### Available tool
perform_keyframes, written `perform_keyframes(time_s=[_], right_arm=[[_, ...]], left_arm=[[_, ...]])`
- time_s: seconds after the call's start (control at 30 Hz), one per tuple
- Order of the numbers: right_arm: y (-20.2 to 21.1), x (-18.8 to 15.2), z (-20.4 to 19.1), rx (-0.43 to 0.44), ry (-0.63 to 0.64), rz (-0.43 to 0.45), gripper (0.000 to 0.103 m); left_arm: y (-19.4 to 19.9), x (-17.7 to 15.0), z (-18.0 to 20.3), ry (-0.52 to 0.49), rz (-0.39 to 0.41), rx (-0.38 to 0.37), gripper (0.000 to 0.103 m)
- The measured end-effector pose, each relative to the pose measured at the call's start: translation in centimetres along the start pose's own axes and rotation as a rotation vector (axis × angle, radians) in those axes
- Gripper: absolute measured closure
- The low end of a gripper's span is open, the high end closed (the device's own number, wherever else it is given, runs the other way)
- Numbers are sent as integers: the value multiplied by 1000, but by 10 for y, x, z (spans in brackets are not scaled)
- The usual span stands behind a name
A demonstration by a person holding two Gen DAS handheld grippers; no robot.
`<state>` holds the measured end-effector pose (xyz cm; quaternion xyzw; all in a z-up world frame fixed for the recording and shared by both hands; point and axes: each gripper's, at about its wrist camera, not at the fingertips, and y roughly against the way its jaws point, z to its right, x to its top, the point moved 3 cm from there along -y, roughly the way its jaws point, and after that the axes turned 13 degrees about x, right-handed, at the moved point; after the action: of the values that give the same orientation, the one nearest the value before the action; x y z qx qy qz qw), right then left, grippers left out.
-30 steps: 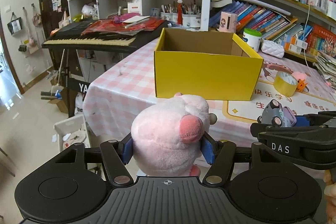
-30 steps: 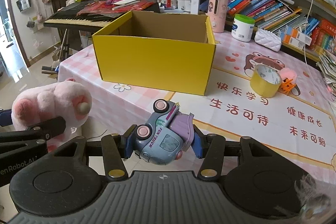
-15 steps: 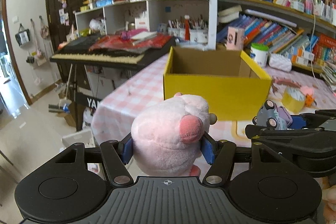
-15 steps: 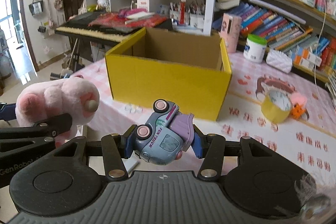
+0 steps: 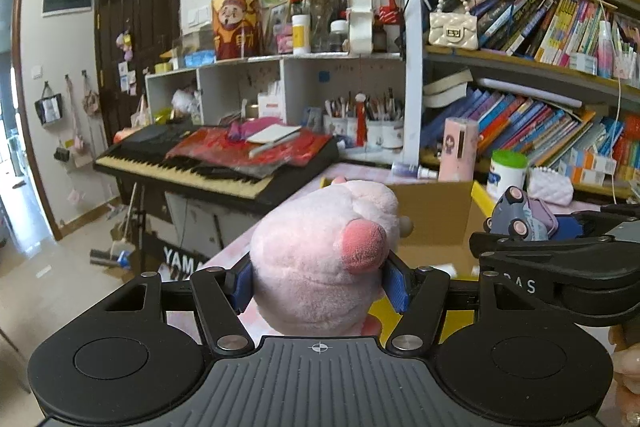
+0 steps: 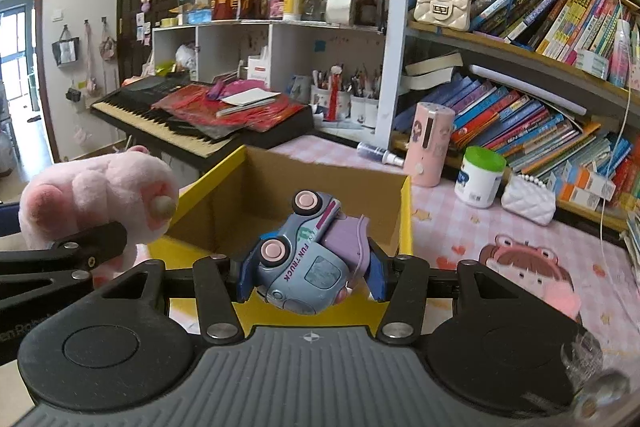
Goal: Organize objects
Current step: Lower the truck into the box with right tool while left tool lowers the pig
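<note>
Above yellow box (image 6: 405, 215), toy truck (image 6: 302, 261) tilted, wheels leftward

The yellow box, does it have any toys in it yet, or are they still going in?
Not yet. The part of the yellow box that shows looks bare. The left gripper squeezes the pink plush pig, and the right gripper holds the blue toy truck at the box's near edge. Both toys are in hand. Left: dropping them inside and letting go.
</note>
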<state>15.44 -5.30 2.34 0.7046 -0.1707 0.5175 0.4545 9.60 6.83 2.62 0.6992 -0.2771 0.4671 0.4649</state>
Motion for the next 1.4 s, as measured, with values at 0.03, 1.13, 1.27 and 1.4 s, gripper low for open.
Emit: perform_keyframes(time_s=[0.03,1.13,1.27,1.4], right_arm=[[-5,4,6,-1,2,0,53],[-141,0,75,195,157,-353,53],[-145,-1,73,197,187,-359,53],[-148,-2,72,202,189,-364,53]], left_arm=[[-4,3,4,0,3,-2,40],[-115,0,76,-101,-219,96,39],[-118,-3,74,-98,-238,107,35],[-119,-4,71,-93,-249,113,34]])
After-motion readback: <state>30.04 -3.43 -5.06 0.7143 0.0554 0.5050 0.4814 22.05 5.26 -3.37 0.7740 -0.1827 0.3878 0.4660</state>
